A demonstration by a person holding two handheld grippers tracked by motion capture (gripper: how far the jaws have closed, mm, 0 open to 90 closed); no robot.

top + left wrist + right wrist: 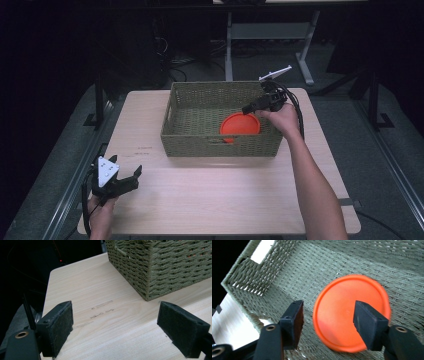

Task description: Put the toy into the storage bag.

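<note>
A round orange lid [240, 125] lies flat on the floor of a woven green basket [220, 145], toward its right front corner. My right gripper [250, 108] hangs over the basket's right side, just above the lid, and points down and to the left. In the right gripper view the lid [349, 312] lies below the right gripper [328, 308], whose jaws are spread and do not press on it. My left gripper [126, 165] rests low near the table's front left corner. It stands open [115, 312] over bare wood and faces a corner of the basket [162, 267].
The basket stands at the back middle of a light wooden table [225, 200], with faint pencil marks [102, 307] left of it. Beyond the table's edges the floor is dark, and a grey desk frame [270, 35] stands at the back.
</note>
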